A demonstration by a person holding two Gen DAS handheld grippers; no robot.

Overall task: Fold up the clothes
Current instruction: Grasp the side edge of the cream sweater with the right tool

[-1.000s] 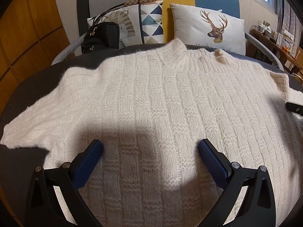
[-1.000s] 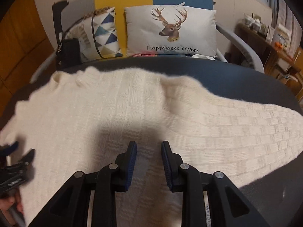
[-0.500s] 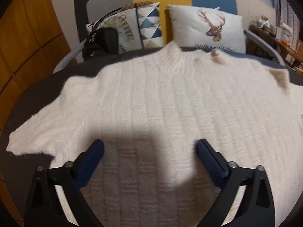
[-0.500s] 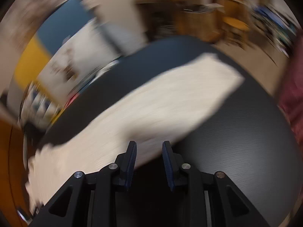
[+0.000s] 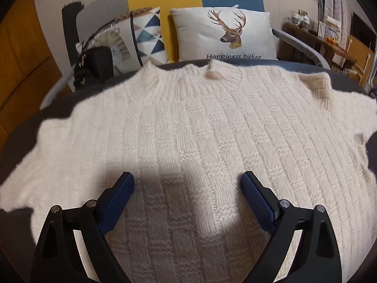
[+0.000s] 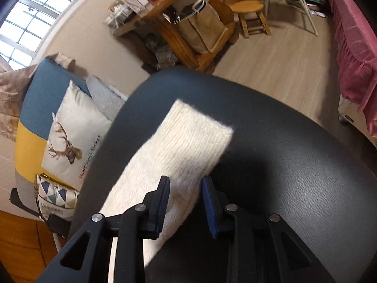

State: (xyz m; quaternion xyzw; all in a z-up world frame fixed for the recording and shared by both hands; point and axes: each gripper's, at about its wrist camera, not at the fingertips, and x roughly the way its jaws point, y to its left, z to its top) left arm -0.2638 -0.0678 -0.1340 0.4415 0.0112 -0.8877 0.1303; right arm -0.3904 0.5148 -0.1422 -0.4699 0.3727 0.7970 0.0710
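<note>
A cream knitted sweater [image 5: 200, 129] lies flat, front up, on a round dark table [image 5: 21, 127], its collar toward the sofa. My left gripper [image 5: 187, 176] hovers over the lower middle of the body, jaws wide open, nothing between the blue pads. In the right wrist view the sweater's right sleeve [image 6: 188, 146] stretches out across the table [image 6: 294, 165], its cuff end pointing toward the room. My right gripper [image 6: 185, 179] hangs above the sleeve a little back from the cuff. Its jaws stand a narrow gap apart, and the sleeve lying below shows through that gap, not pinched.
Behind the table is a sofa with a deer pillow [image 5: 223, 37], a patterned pillow and a black bag [image 5: 94, 66]. Past the table's far edge are wooden floor, a cluttered wooden desk [image 6: 165, 7], a small wooden chair [image 6: 247, 11] and a pink cloth [image 6: 353, 47].
The right gripper swung from over the sweater's body out to the end of the right sleeve and rolled, so its view is tilted. The left gripper shifted right, toward the collar, still open.
</note>
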